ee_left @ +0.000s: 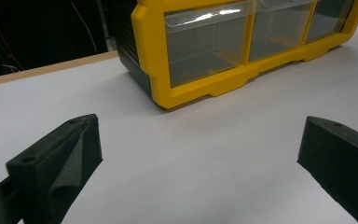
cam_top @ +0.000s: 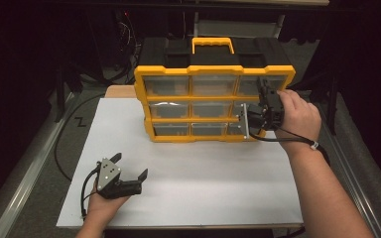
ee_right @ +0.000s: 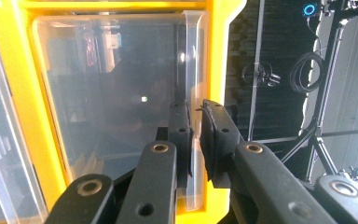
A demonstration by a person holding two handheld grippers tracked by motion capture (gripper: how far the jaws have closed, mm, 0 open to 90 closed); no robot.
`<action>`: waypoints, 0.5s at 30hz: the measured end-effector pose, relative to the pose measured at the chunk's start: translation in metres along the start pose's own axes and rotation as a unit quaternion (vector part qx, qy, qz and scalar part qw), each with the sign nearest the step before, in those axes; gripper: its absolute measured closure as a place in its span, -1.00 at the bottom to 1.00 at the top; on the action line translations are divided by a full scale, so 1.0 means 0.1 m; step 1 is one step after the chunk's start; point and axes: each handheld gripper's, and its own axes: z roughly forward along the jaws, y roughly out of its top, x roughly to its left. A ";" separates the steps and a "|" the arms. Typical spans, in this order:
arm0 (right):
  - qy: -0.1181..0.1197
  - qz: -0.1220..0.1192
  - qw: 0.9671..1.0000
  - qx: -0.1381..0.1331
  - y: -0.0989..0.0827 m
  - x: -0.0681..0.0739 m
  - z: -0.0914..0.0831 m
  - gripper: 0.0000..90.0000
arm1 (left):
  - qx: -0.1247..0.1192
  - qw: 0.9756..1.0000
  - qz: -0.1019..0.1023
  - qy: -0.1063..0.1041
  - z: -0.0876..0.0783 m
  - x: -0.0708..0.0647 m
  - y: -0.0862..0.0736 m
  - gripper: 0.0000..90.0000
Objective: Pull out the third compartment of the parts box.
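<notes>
Nearest the camera, we had the left gripper [cam_top: 129, 174] resting near the desk's [cam_top: 188, 163] front left corner, its jaws spread wide with nothing between them. From there we took things by size. The yellow organizer [cam_top: 213, 101] stood upright along the desk's far edge, right of centre, its clear drawers facing us. At its right end, the right gripper [ee_right: 196, 135] had its jaws clenched on the thin pull lip of a clear drawer [ee_right: 116, 107] in the right-hand column.

We judged the main risk to be the whole cabinet. It stood tall on a narrow base, and nothing braced it; a hard pull on a sticking drawer could drag or tip it toward us. Next, the drawer itself might come fully out and drop. Smallest, the slim, smooth lip could slip from the pads if the pull ran off-axis.
</notes>
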 end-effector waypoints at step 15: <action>0.000 0.006 1.000 -0.012 -0.02 -0.07 -0.34 0.87 | -0.005 1.000 -0.002 0.000 -0.02 0.00 0.01 -0.99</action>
